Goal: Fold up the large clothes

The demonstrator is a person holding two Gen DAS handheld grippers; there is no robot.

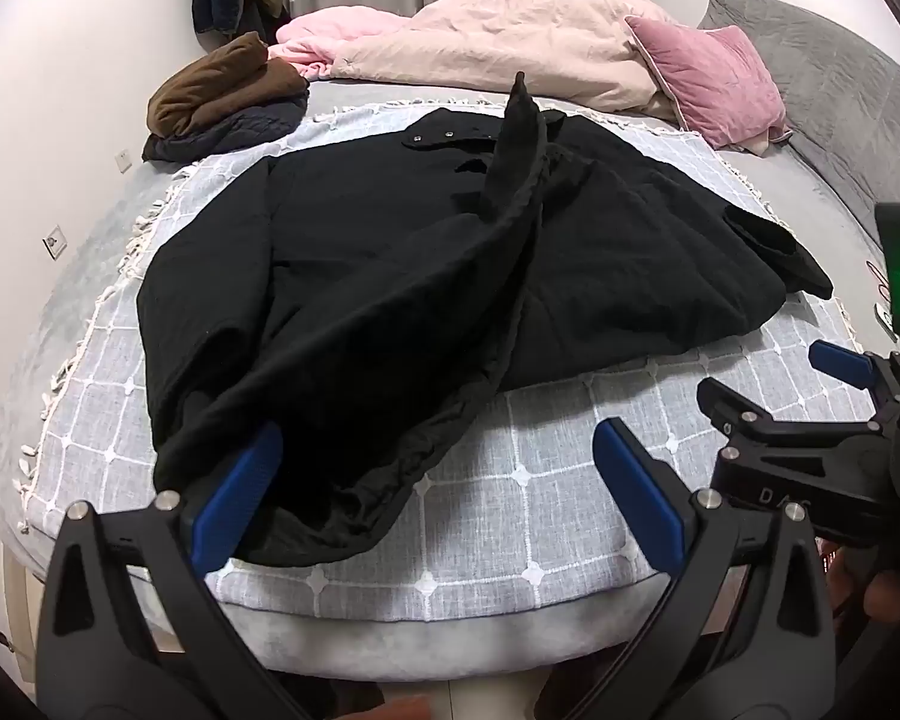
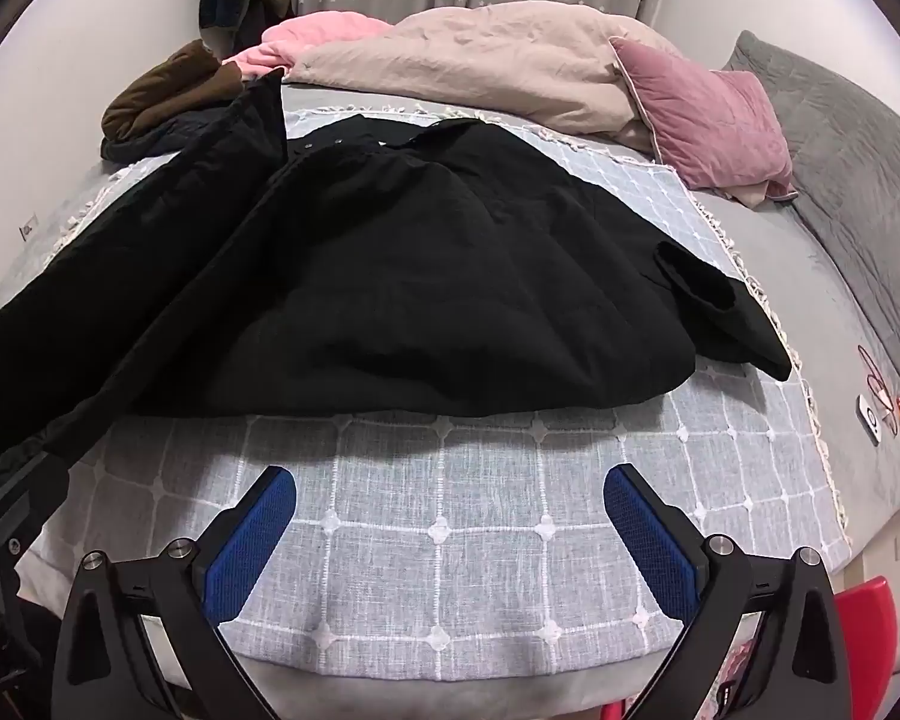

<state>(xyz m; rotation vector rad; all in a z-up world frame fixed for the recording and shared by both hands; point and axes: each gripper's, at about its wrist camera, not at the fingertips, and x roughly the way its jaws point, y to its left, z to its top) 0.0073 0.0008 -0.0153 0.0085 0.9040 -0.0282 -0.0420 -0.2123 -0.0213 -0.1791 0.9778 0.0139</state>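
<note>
While the black coat point(image 1: 390, 276) lies spread across the grey checked blanket point(image 1: 570, 450) on the bed, the left wrist view shows the left gripper point(image 1: 438, 480) with its blue fingers wide apart. The coat's near hem lies against the left-hand finger point(image 1: 240, 492), but nothing is pinched between the two. One strip of the coat stands up in a peak near the collar. Off to the right edge sits the right gripper point(image 1: 822, 384). A brown and dark pile of clothes point(image 1: 228, 96) rests at the far left of the bed, with a pale duvet point(image 1: 510, 42) and a pink pillow point(image 1: 708, 78) behind the coat.

From the right wrist view, the right gripper point(image 2: 450, 516) hangs over bare blanket point(image 2: 450, 540) just short of the coat point(image 2: 450, 288), fingers wide apart and holding nothing. A coat sleeve point(image 2: 714, 306) lies folded over the right side. Part of the coat stretches towards the lower left edge, where the black frame of the left gripper shows.
</note>
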